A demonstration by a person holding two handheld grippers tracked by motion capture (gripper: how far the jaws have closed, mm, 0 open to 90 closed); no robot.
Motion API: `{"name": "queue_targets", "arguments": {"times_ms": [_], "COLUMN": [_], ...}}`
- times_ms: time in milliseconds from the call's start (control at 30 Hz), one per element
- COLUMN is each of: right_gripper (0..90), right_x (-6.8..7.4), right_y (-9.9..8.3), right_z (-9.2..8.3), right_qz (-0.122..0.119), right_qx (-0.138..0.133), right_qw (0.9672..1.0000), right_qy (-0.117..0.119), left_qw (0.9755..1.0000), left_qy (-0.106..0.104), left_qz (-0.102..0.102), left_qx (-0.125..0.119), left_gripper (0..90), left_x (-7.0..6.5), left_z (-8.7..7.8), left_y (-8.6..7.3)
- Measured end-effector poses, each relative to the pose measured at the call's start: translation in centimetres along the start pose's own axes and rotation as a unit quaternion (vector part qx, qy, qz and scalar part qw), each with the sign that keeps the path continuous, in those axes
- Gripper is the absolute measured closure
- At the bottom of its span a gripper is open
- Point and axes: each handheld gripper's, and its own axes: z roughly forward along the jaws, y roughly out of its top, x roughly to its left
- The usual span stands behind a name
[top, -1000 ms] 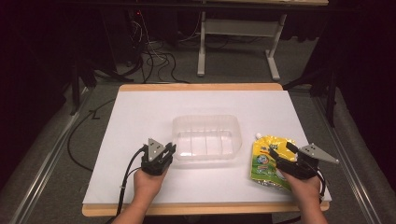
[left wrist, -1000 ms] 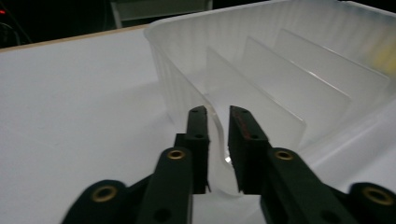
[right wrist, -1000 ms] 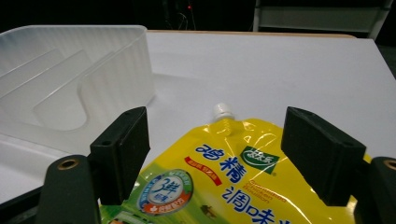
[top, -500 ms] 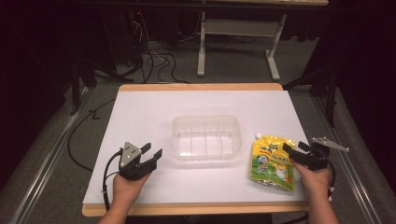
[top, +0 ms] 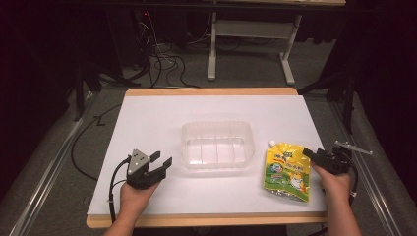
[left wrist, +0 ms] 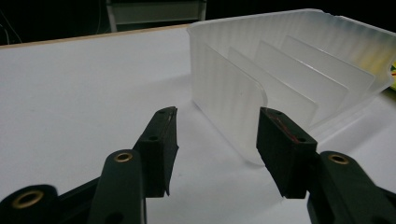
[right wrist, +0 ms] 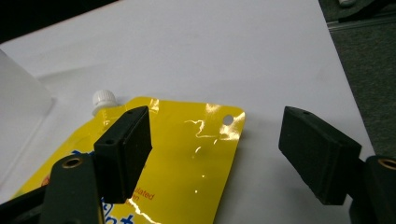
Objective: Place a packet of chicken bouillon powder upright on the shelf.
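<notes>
While the left gripper [top: 161, 163] sits with jaws apart and empty beside the clear tray [top: 217, 145], the right gripper [right wrist: 215, 154], jaws spread and just narrowing, straddles the yellow pouch [right wrist: 187, 158] lying flat right of the tray.

I see a glossy yellow spouted pouch [top: 287, 170] with a white screw cap lying flat at lower right; a clear ribbed plastic tray [top: 217, 144] sits upright at centre.
</notes>
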Motion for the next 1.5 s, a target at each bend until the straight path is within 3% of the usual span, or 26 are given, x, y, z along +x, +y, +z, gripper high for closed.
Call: {"name": "queue_targets", "arguments": {"times_ms": [367, 500, 600, 633, 700, 867, 900, 933, 967, 1033, 1333, 1500], "right_gripper": [34.1, 38.9, 40.8, 46.4, 48.6, 70.1, 70.1, 79.8, 79.8, 88.7, 90.0, 90.0], "right_x": [-0.3, -0.5, -0.6, -0.7, -0.7, -0.3, -0.3, -0.2, -0.2, -0.2, 0.5, 2.1], "right_y": [0.3, 0.3, 0.3, 0.2, 0.2, 0.0, 0.0, -0.1, -0.1, -0.1, 0.1, 1.0], "right_z": [1.4, 1.6, 1.6, 1.5, 1.5, 1.6, 1.6, 1.5, 1.5, 1.3, -0.1, -1.9], "right_qz": [0.019, 0.031, 0.035, 0.041, 0.041, 0.026, 0.026, 0.02, 0.02, 0.011, -0.005, -0.029], "right_qx": [0.032, 0.046, 0.052, 0.055, 0.058, 0.078, 0.078, 0.073, 0.073, 0.067, 0.036, -0.002], "right_qw": [0.9991, 0.9972, 0.9966, 0.996, 0.9958, 0.9948, 0.9948, 0.9949, 0.9949, 0.9952, 0.9956, 0.995], "right_qy": [0.021, 0.049, 0.053, 0.057, 0.058, 0.06, 0.06, 0.067, 0.067, 0.071, 0.086, 0.095], "left_qw": [1.0, 0.9999, 0.9999, 0.9998, 0.9998, 0.9994, 0.9994, 0.9993, 0.9993, 0.9992, 0.9991, 0.999], "left_qy": [-0.003, -0.004, -0.005, -0.007, -0.006, -0.007, -0.007, -0.006, -0.006, -0.006, -0.008, -0.009], "left_qz": [0.005, 0.009, 0.012, 0.017, 0.02, 0.031, 0.033, 0.036, 0.036, 0.037, 0.039, 0.04], "left_qx": [0.004, 0.005, 0.006, 0.007, 0.007, 0.01, 0.01, 0.011, 0.011, 0.012, 0.014, 0.017], "left_gripper": [48.7, 48.8, 48.9, 49.0, 49.0, 49.1, 49.1, 49.1, 49.2, 49.1, 49.2, 49.2], "left_x": [-0.4, -0.5, -0.7, -0.8, -0.9, -1.1, -1.2, -1.2, -1.2, -1.2, -1.3, -1.3], "left_z": [0.0, 0.1, 0.2, 0.2, 0.2, 0.3, 0.3, 0.3, 0.3, 0.3, 0.5, 0.6], "left_y": [-0.2, -0.3, -0.3, -0.3, -0.4, -0.4, -0.4, -0.4, -0.4, -0.4, -0.5, -0.5]}}
